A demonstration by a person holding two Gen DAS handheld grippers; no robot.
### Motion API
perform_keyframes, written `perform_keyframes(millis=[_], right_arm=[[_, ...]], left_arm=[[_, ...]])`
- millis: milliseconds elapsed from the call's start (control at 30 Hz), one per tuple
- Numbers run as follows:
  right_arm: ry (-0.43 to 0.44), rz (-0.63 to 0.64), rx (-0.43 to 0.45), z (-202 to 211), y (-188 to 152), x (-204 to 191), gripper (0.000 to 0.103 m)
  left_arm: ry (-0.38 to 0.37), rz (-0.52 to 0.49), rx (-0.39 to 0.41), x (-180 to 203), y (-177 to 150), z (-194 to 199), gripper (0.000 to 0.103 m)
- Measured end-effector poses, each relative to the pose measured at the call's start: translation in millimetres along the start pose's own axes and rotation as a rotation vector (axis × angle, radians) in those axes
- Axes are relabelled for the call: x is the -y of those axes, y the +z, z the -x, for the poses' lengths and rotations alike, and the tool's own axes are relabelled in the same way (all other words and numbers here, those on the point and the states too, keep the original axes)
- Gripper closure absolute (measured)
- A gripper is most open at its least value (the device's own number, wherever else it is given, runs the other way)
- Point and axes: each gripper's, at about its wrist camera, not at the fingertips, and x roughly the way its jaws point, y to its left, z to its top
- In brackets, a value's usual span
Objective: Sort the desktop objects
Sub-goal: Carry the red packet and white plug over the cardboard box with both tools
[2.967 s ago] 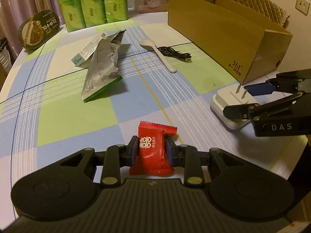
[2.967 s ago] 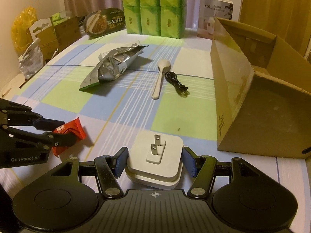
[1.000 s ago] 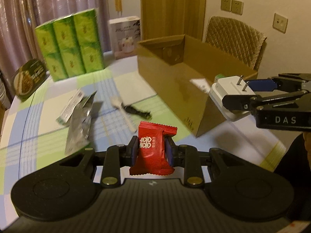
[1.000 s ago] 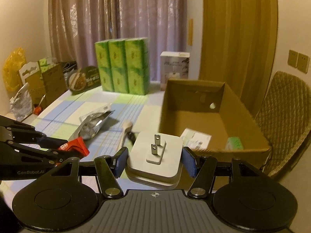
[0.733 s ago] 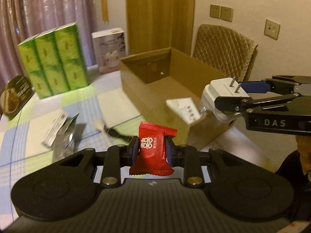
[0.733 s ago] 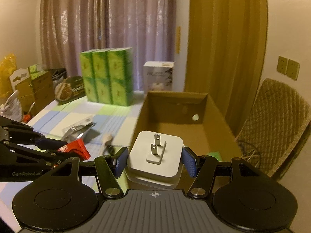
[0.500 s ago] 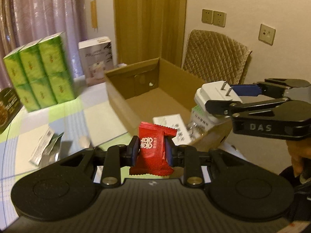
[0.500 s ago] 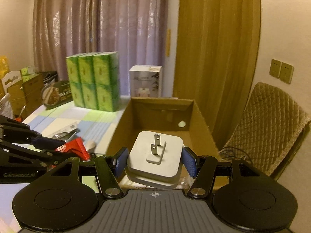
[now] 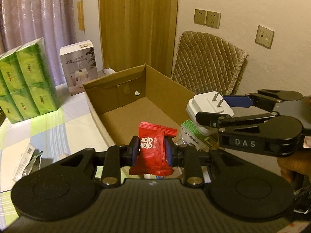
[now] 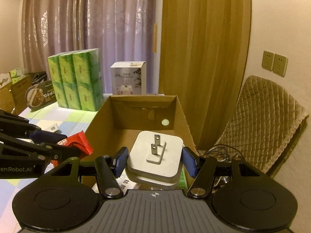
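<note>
My left gripper [image 9: 152, 151] is shut on a red candy packet [image 9: 152, 149] and holds it above the near end of the open cardboard box [image 9: 124, 104]. My right gripper [image 10: 154, 160] is shut on a white plug adapter [image 10: 155, 155], prongs up, over the same box [image 10: 101, 120]. In the left wrist view the right gripper [image 9: 219, 106] holds the adapter [image 9: 206, 106] at the right, over the box's right wall. In the right wrist view the left gripper [image 10: 64, 143] and the candy [image 10: 77, 141] are at the left. A green-and-white packet [image 9: 194, 136] lies in the box.
A stack of green tissue packs [image 9: 25, 83] and a white product box [image 9: 79, 66] stand on the checked tablecloth [image 9: 48, 124] behind the cardboard box. A silver foil bag [image 9: 29, 159] lies at the left. A padded chair [image 9: 210, 62] stands right of the table.
Both grippers have lifted their objects off the table and carried them up and right, over the open cardboard box. The jaws have stayed shut on the candy and the adapter.
</note>
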Motion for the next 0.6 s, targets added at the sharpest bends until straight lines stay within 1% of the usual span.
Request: perform_keyframes(millis=[333,600], right_arm=[[0.002,-0.006,-0.014,-17.7,1.0,9.6,0.045],[0.003,-0.014,-0.02,-26.2,0.7,12.4,0.045]], left_arm=[[-0.006,0.03,-0.025,-2.5,-0.8,-22.3,0.079],[-0.008,0.063,-0.027,-8.6,0.1,-33.2,0.079]])
